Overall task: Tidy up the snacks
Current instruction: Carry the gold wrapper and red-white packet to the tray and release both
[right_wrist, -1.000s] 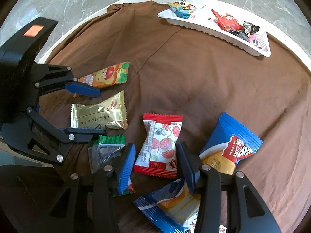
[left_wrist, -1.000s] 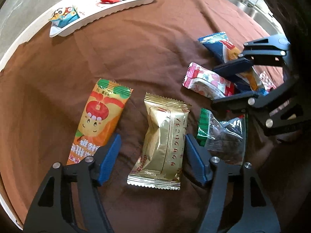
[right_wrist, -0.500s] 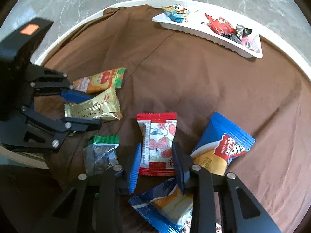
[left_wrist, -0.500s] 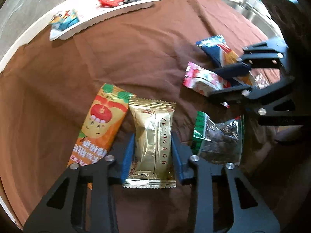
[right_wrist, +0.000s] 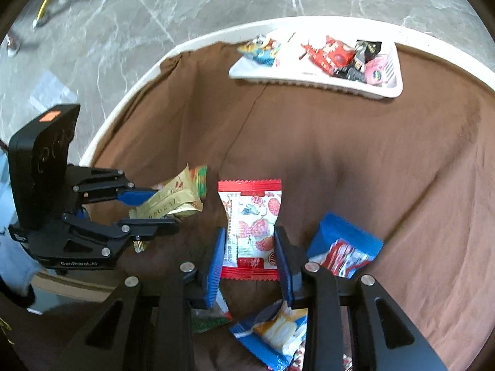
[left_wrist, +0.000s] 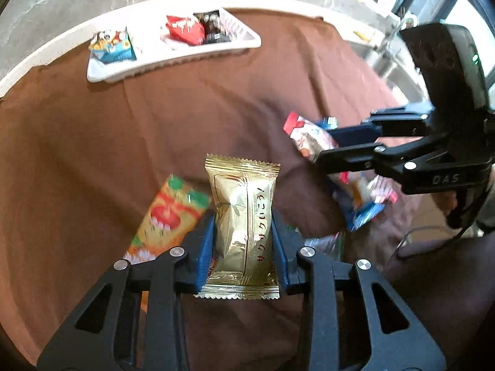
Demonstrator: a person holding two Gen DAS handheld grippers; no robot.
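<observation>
Two hand-held grippers are lifting light, crinkly, slippery packets clamped across their puffed middles, the left gripper [left_wrist: 243, 241] pinching a gold wafer packet [left_wrist: 243, 225], the right gripper [right_wrist: 249, 259] a strawberry-print packet [right_wrist: 250, 225], as the white tray [right_wrist: 315, 85] is waiting beyond on the brown cloth [right_wrist: 355, 142].

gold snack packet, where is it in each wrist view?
Left wrist: gold packet at centre-bottom, clamped between the left gripper pads.
Right wrist: same packet at left-middle, seen side-on in that gripper.
Shared landmark: white tray at the far table edge, top-left in the left view, top-right in the right view.
</observation>
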